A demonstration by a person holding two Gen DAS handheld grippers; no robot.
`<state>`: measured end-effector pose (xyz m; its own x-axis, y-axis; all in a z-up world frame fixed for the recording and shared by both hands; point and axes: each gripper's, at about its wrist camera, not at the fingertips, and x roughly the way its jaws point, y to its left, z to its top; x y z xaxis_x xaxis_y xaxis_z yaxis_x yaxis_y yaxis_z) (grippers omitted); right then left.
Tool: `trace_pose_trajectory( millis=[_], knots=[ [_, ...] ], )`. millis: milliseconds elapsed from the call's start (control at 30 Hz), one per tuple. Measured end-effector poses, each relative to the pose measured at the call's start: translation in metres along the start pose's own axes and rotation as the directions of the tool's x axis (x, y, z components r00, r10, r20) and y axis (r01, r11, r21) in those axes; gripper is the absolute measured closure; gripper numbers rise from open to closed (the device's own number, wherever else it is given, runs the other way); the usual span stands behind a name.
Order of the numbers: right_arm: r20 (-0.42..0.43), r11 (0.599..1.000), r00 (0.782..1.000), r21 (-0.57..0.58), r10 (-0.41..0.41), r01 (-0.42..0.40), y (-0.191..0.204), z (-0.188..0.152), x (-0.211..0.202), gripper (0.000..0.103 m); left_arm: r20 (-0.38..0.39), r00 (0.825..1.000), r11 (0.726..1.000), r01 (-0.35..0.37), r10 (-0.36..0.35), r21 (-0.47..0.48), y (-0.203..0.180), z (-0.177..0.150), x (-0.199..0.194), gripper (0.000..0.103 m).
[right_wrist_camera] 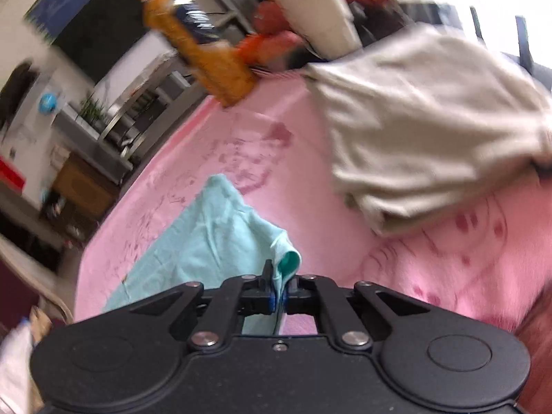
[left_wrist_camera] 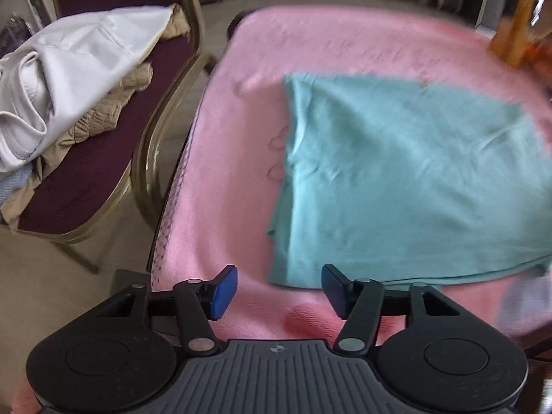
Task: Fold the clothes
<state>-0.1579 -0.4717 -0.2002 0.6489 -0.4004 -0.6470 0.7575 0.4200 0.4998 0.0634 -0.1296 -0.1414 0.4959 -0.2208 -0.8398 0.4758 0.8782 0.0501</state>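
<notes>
A teal garment (left_wrist_camera: 407,179) lies spread on the pink cloth (left_wrist_camera: 227,179) that covers the bench, doubled over at least once, to judge by the layered edges along its near side. The right tool (right_wrist_camera: 277,296) is clamped on one corner of the garment (right_wrist_camera: 207,241), with the fabric bunched up between its blue pads and lifted off the cloth; that grip looks meant to carry the corner across for a further fold or to drag the piece straight. The left tool (left_wrist_camera: 279,288) hovers just short of the garment's near left corner with its pads well apart and nothing between them, seemingly placed to pin or take that corner. Beyond the teal garment, toward the bench's far side, sits a beige garment (right_wrist_camera: 424,131) in a loose folded heap, perhaps set apart as finished work, though that cannot be confirmed. Left of the garment, off the bench, a chair (left_wrist_camera: 103,158) holds a pile of white and tan clothes (left_wrist_camera: 69,79), apparently kept within reach. An orange bottle (right_wrist_camera: 196,45) stands at the bench's far edge.
</notes>
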Motion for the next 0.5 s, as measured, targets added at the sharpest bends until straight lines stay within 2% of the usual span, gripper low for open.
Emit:
trace_pose_trajectory(
  millis=[133, 200, 267, 300, 367, 500],
  knots=[
    [0.052, 0.988, 0.998, -0.148, 0.042, -0.034, 0.045, 0.0, -0.014, 0.1, 0.042, 0.998, 0.999, 0.051, -0.051, -0.003, 0.014, 0.001, -0.018, 0.037],
    [0.065, 0.972, 0.994, -0.225, 0.092, -0.075, 0.072, -0.005, -0.021, 0.1, 0.098, 0.995, 1.0, -0.01, 0.008, 0.014, 0.024, 0.001, -0.027, 0.037],
    [0.064, 0.936, 0.984, -0.324, 0.166, -0.137, 0.108, -0.015, -0.027, 0.1, 0.139, 0.989, 0.998, -0.059, 0.056, 0.016, 0.031, 0.0, -0.03, 0.037],
    [0.056, 0.91, 0.976, -0.376, 0.212, -0.176, 0.128, -0.022, -0.027, 0.1, 0.153, 0.986, 0.997, -0.071, 0.069, 0.008, 0.036, -0.001, -0.031, 0.037],
    [0.022, 0.852, 0.953, -0.457, 0.301, -0.258, 0.165, -0.038, -0.025, 0.1, 0.143, 0.989, 0.998, -0.036, 0.042, -0.046, 0.049, -0.001, -0.027, 0.037],
    [-0.14, 0.688, 0.915, -0.619, 0.379, -0.379, 0.217, -0.096, -0.011, 0.1, 0.122, 0.992, 0.994, 0.0, 0.013, -0.111, 0.063, -0.004, -0.021, 0.038]
  ],
)
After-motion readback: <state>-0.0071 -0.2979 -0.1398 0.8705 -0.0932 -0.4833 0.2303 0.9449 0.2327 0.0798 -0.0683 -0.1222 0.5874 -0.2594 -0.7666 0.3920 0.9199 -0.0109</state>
